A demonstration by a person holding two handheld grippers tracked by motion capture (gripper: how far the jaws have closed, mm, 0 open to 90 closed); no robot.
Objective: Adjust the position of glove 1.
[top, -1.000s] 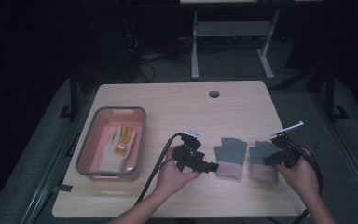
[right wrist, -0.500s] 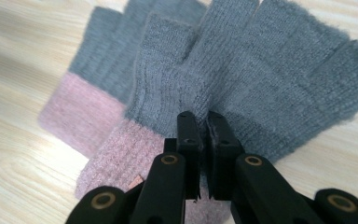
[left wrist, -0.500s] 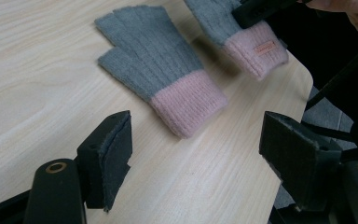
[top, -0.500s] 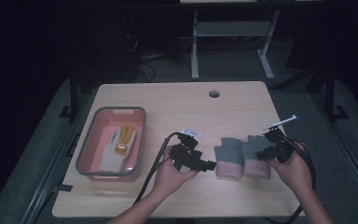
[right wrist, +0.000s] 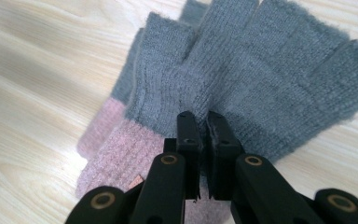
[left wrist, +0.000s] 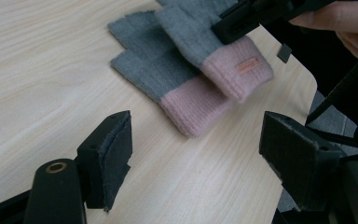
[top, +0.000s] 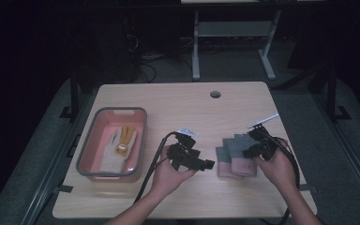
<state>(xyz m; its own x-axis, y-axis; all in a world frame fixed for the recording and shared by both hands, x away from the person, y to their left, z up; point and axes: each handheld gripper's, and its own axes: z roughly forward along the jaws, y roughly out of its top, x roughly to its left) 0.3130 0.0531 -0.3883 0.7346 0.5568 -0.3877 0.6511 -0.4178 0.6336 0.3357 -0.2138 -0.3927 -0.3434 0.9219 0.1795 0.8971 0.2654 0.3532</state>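
Here, wooden table (top: pixel 178 101) carries pink basin (top: pixel 90 140) at left, likely holding another glove. Lower fingerless glove (left wrist: pixel 151 65) lies flat; upper fingerless glove (right wrist: pixel 261 70) overlaps it, pinched in closed right gripper (right wrist: pixel 203 122), cuffs toward person. Left gripper (left wrist: pixel 193 144) gapes wide, empty, nearer lower glove's cuff.

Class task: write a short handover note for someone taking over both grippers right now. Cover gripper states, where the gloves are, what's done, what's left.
Right gripper: shut on the upper grey-and-pink glove, pinching its knit.
Left gripper: open, holding nothing, jaws towards the gloves.
Lower glove: flat on the table, partly under the upper one.
Pink bin: at the table's left, holds a white-and-yellow glove.
Done: gloves overlapped.
Left: probably squaring the pair up; maybe binning it.
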